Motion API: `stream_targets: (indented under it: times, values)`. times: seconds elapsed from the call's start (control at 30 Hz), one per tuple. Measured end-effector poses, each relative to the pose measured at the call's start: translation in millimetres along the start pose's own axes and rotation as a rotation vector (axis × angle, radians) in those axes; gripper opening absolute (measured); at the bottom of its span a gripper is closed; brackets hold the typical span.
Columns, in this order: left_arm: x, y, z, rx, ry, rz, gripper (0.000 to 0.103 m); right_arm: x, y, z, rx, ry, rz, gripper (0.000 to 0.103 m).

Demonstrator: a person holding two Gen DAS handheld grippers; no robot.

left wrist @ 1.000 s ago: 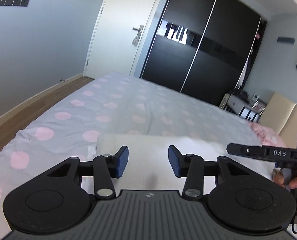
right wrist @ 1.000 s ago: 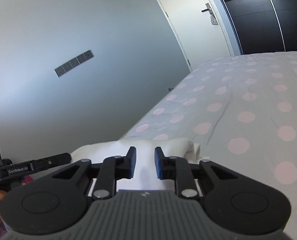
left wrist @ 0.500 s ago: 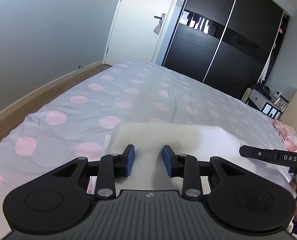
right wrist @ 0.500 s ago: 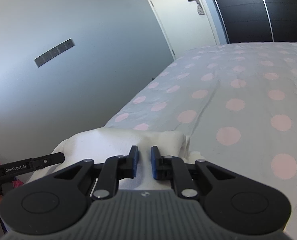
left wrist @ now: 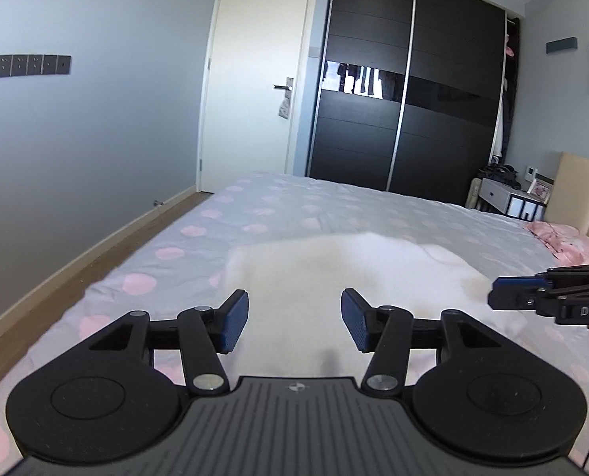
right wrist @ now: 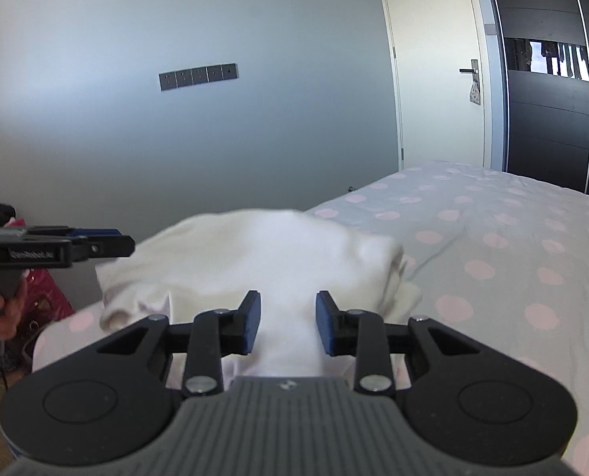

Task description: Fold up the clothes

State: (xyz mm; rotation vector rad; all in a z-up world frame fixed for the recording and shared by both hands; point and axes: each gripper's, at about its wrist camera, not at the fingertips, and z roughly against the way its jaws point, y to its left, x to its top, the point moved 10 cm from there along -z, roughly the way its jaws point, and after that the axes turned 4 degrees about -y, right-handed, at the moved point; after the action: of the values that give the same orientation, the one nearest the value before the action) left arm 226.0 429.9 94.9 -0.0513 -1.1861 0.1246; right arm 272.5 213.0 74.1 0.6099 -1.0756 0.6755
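Note:
A white folded garment (left wrist: 354,269) lies on the bed, blurred in both views. My left gripper (left wrist: 294,317) hovers at its near edge, jaws opening; the cloth lies under the gap and the blue pads (left wrist: 235,319) do not press on it. My right gripper (right wrist: 288,321) is over the other end of the garment (right wrist: 274,250), jaws also opening, pads clear of the cloth. Each gripper shows in the other's view: the right gripper (left wrist: 505,295) at the right, the left gripper (right wrist: 112,244) at the left, each held by a hand.
The bed cover (left wrist: 294,206) is grey with pink dots. A wooden floor strip (left wrist: 76,269) runs along the wall. A white door (left wrist: 258,79), a black wardrobe (left wrist: 413,79), a pink pillow (left wrist: 564,238) and a pink bag (right wrist: 44,297) are around the bed.
Both grippers' jaws narrowed and have now spread wider. Both have drawn back, so the garment lies farther ahead. Both views have rolled closer to level.

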Motion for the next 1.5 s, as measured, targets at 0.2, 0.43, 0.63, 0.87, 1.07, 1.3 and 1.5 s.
stream_targets:
  times: [0.2, 0.43, 0.63, 0.87, 1.07, 1.3, 1.5]
  values:
    - [-26, 10, -19, 0.025, 0.07, 0.056, 0.05, -22, -5, -12, -0.023, 0.024, 0.002, 0.035]
    - [-18, -7, -2, 0.07, 0.051, 0.004, 0.053, -16, -3, 12, -0.024, -0.002, -0.007, 0.041]
    - [-10, -60, 31, 0.043, 0.061, -0.03, 0.061, -18, -13, 53, -0.11, 0.033, 0.006, 0.041]
    - [5, -145, 68, -0.056, 0.051, -0.076, 0.067, -14, -36, 134, -0.228, 0.036, 0.014, 0.063]
    - [23, -223, 95, -0.115, 0.003, -0.21, 0.074, -16, -53, 218, -0.309, -0.001, -0.003, 0.07]
    - [34, -310, 126, -0.163, -0.039, -0.338, 0.076, -29, -73, 311, -0.39, -0.047, -0.035, 0.084]
    - [35, -370, 163, -0.195, -0.103, -0.386, 0.083, -50, -84, 376, -0.441, -0.072, -0.065, 0.086]
